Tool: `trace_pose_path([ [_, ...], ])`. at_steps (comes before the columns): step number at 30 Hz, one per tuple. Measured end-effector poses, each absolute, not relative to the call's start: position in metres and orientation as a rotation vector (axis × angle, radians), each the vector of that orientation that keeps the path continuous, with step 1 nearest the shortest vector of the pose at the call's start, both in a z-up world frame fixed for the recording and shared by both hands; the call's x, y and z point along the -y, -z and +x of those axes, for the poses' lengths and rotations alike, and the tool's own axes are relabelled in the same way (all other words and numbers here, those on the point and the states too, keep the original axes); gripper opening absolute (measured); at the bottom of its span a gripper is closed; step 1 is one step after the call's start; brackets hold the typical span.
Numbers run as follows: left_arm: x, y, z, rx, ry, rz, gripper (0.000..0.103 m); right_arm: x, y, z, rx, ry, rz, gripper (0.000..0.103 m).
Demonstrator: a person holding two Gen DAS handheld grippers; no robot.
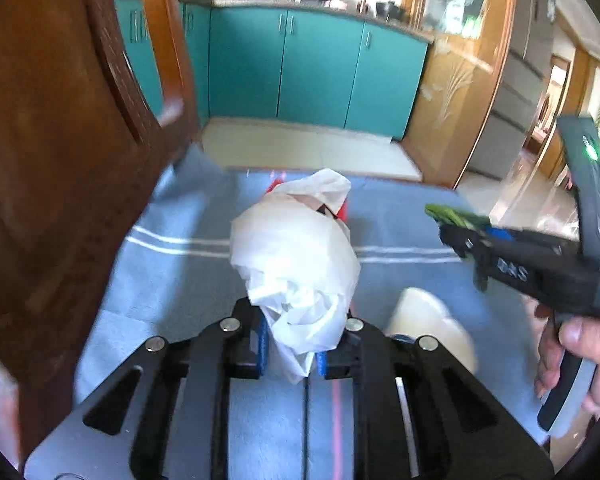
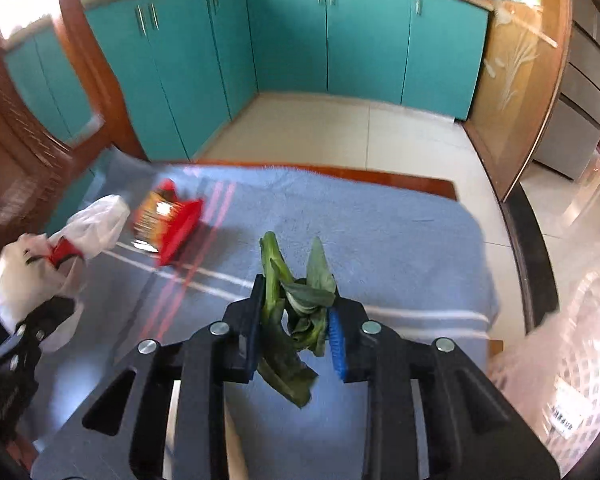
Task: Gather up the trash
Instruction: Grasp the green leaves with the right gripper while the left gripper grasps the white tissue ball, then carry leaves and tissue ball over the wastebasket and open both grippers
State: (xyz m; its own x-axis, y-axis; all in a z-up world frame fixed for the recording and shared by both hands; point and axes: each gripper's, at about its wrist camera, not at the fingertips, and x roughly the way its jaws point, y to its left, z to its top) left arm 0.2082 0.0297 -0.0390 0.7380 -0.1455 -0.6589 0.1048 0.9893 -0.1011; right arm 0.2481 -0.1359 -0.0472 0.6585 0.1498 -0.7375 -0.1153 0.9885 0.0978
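**Trash pickup: two items in hand, one left on desk**

Left claw point(image 1: 290, 354) grips a crumpled white plastic bag point(image 1: 296, 264), held above the blue towel point(image 2: 380, 220) covering the desk. A red snack packet point(image 2: 172, 224) lies uncollected on the towel. Right claw point(image 2: 296, 334) pinches wilted green leaves point(image 2: 296, 308). Nothing binned; white mesh basket point(image 2: 572, 344) stands at far right.

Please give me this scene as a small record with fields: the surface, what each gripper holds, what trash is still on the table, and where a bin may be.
surface: table under a blue towel with pale stripes
left gripper: shut on a white plastic bag
right gripper: shut on green vegetable leaves
still lying on the towel: a red snack packet, apart from both grippers
possible bin: a pale lattice basket at the right edge of the right wrist view; its contents cannot be seen
background: teal cabinets
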Motion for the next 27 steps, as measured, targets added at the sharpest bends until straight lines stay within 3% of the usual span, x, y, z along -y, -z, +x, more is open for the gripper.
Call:
trace_pose_path([
  [7,-0.016,-0.01,0.122,-0.643,0.199,0.007,0.018,0.172,-0.009,0.131,-0.703,-0.176,0.118,0.029],
  [13,-0.011,-0.021,0.055,-0.598,0.2,0.018,0.019,0.187,0.001,0.058,-0.692,-0.168,0.186,0.029],
  [27,0.002,-0.004,0.049,-0.618,0.192,0.055,0.019,0.177,0.008,0.045,-0.694,-0.205,0.125,0.029],
])
